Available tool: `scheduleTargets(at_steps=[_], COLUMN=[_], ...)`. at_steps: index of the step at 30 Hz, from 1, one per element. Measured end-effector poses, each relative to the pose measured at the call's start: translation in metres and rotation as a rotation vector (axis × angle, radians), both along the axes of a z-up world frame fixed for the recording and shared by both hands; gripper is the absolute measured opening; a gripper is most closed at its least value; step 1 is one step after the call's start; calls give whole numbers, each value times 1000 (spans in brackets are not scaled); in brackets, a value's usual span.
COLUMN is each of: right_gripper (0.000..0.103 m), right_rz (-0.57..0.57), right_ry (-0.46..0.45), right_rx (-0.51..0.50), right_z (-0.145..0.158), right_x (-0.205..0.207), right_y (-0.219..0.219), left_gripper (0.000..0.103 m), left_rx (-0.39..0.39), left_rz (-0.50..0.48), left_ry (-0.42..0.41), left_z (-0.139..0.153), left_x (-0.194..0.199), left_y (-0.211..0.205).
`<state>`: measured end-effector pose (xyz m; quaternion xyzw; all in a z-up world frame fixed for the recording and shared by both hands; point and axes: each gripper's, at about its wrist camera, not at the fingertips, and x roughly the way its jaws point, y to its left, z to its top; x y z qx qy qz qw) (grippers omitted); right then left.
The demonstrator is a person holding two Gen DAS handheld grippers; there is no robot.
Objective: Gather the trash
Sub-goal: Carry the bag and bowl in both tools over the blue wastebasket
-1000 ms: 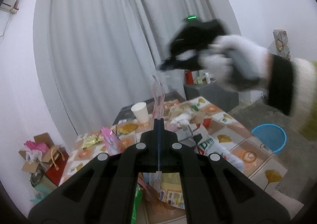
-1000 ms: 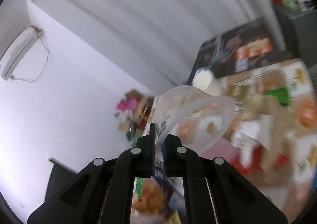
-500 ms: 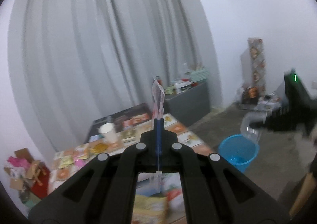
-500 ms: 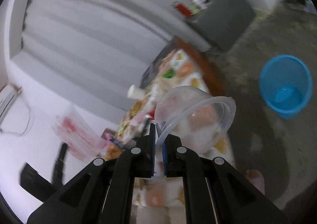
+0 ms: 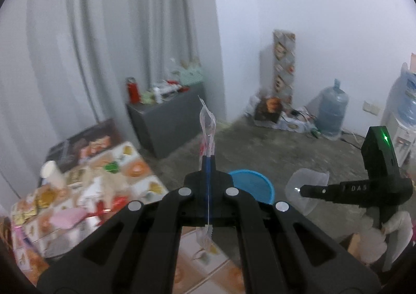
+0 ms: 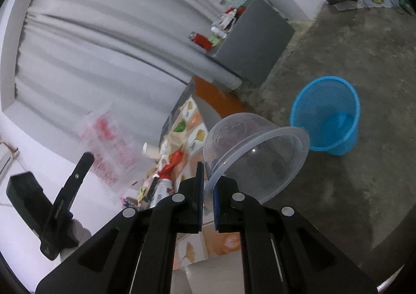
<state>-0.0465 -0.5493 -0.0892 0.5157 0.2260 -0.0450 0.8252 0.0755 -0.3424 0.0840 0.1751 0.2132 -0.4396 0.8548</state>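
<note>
My left gripper is shut on a clear plastic wrapper with red print, held edge-on in the air; the wrapper also shows in the right wrist view. My right gripper is shut on the rim of a clear plastic bowl, which also shows in the left wrist view. A blue mesh trash basket stands on the floor past the bowl; in the left wrist view the basket sits just behind my fingers.
A low table littered with wrappers and a paper cup lies to the left. A grey cabinet stands by the curtain. Water jugs and clutter line the far wall. The floor is bare concrete.
Both grippers have swung away from the table toward the floor and the blue basket, each still holding its item. The right gripper now sits at the left view's right edge.
</note>
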Motion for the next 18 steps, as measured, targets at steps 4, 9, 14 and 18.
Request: scheduleTargets(at_steps=[4,9,14,18], right_gripper=[7,7,7,7], right_rz=[-28,-53,-51,-47], right_ry=[20,68,155,195], right_rx=[25,74,130,190], right_z=[-16,-41,-82,-114], right_x=[-3,4,34,67], right_y=[-23,-58,-93,-119], left_gripper=[0,0,0,0], left_rx=[41,94,151,198], left_rz=[-49,-75,-89,-92], left_ry=[51,163,287,334], left_z=[-23,-56,-96,-129], left_x=[10,33,68,91], left_y=[-40,-93,-145,-183])
